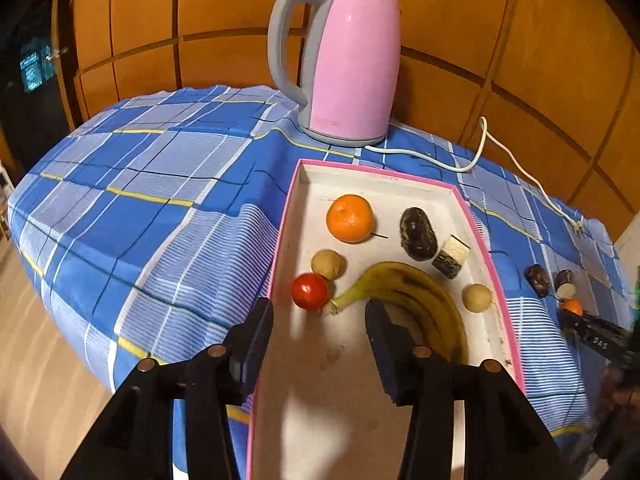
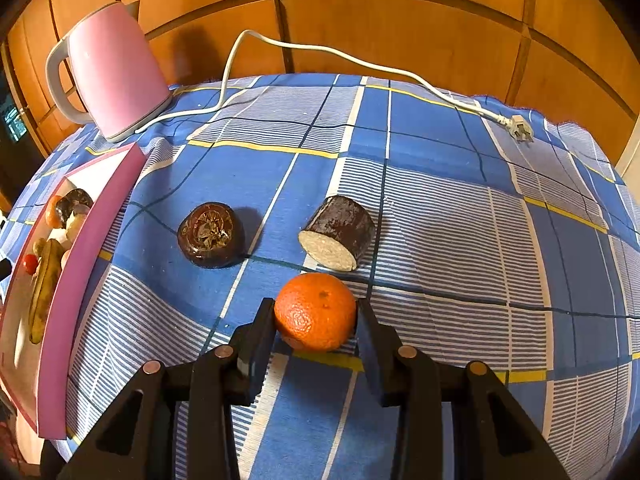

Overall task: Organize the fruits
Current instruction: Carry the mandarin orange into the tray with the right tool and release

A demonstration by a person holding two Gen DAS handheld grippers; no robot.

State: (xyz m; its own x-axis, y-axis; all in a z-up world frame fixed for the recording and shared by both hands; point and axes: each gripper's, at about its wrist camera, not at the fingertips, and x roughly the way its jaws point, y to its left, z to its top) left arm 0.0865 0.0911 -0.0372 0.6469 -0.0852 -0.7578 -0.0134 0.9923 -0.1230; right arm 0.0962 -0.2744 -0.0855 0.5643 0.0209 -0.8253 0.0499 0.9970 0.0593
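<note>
Orange point(image 2: 315, 311) clamped in right hand-held gripper point(image 2: 316, 316) above tablecloth point(image 2: 440, 208)

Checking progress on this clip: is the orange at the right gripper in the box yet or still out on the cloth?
Out. The orange sits on the tablecloth between the right gripper fingers, well right of the pink box.

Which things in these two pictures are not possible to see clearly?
- Yellow banana, left wrist view: its lower end is behind the left gripper.
- Pink-edged white tray, right wrist view: its near wall and the picture's edge hide most fruit.
- Round orange tangerine, right wrist view: underside hidden, so lifted or resting is unclear.
</note>
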